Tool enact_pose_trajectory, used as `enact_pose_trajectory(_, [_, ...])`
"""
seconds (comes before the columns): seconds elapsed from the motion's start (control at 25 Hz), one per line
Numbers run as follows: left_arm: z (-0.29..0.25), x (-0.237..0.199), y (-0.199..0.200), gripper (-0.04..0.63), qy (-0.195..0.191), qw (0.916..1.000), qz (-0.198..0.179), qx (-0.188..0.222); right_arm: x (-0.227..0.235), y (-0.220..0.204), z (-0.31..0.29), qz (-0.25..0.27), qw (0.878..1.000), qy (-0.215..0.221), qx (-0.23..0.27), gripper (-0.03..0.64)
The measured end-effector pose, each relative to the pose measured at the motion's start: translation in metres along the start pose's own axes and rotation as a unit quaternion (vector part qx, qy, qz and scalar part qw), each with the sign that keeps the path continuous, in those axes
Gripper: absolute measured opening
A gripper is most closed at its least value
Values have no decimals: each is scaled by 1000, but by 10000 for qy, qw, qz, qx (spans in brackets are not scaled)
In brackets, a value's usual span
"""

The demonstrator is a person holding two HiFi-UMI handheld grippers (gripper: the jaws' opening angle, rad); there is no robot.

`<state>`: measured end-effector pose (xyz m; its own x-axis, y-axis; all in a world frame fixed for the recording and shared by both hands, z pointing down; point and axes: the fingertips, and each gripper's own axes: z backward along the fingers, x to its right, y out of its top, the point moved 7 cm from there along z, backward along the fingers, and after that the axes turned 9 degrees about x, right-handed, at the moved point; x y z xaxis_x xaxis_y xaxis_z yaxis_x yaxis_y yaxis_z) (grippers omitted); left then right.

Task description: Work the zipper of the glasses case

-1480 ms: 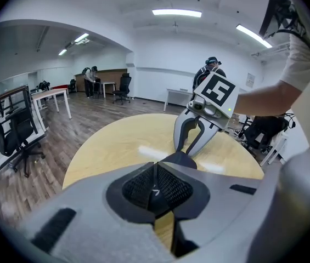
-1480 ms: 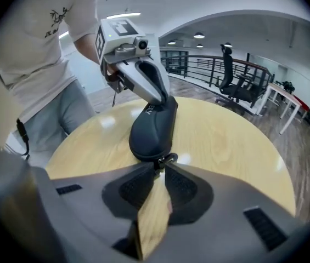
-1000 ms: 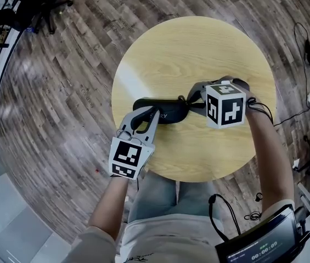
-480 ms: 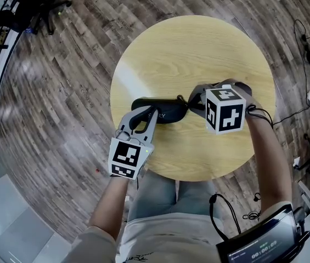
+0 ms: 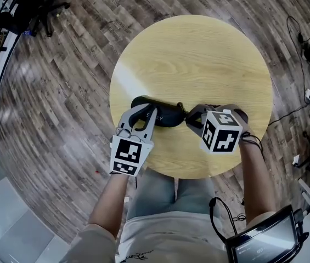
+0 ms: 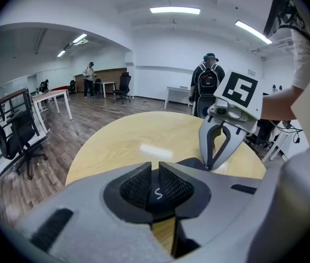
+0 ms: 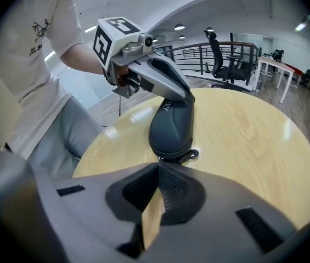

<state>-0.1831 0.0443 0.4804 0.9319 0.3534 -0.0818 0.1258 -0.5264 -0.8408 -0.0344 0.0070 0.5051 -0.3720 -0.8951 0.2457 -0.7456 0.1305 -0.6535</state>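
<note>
My left gripper (image 5: 146, 113) is clamped on the case (image 5: 165, 114). Its 2 fingers (image 6: 135, 186) straddle the case's left end, 1 on each long side. In the left gripper view the black shell, with a pale "S" on it, sits squeezed between the pads, with only a thin slit open above it.

The case lies flat on the bench (image 5: 198, 59) with its long axis running left to right in front of me. More bare wood shows beyond the case than on my side of it.

My right gripper (image 5: 188, 118) comes in at the case's right end and points along its length. Its fingers (image 7: 175, 188) are pressed together, and I can make out nothing between the pads. Their tips sit right at the case's rounded right end, touching it or very nearly so.

The zipper pull (image 7: 188, 156) is a small dark loop at the case's right end, on its far corner. It lies just beside my right fingertips, not between them. I cannot tell whether the tips nip any part of the zipper itself.

From the right gripper view the case stretches away from the tips, with my left gripper gripping its far end.
</note>
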Motion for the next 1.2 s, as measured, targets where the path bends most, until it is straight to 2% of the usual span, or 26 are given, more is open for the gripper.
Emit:
enact_pose_trajectory(0.2, [-2, 2, 0, 37, -53, 9999, -105, -49, -27, 3, -20, -882, 9939, -475, 469, 0])
enact_pose_trajectory(0.36, [1, 0, -1, 37, -60, 9999, -148, -34, -37, 6, -32, -1592, 9776, -1080, 854, 0])
enact_pose_trajectory(0.48, [-1, 2, 0, 37, -97, 9999, -101, -58, -40, 1, -28, -1834, 9666, -1445, 1061, 0])
enact_pose_trajectory(0.68, [7, 8, -1, 37, -249, 9986, 464, 104, -26, -11, 0, -1719, 9622, -1860, 1004, 0])
enact_pose_trajectory(0.8, [2, 26, 1, 37, -554, 9966, 605, -50, -3, -25, 24, -1492, 9623, -2119, 829, 0])
enact_pose_trajectory(1.0, [-16, 38, 14, 37, -759, 9953, 514, -299, 35, -26, 45, -1120, 9663, -2243, 587, 0])
enact_pose_trajectory(1.12, [-23, 39, 18, 37, -755, 9960, 234, -415, 38, -27, 43, -981, 9714, -2110, 473, 0])
enact_pose_trajectory(1.2, [-23, 40, 18, 37, -715, 9968, 6, -350, 32, -28, 44, -1009, 9712, -2100, 501, 0])
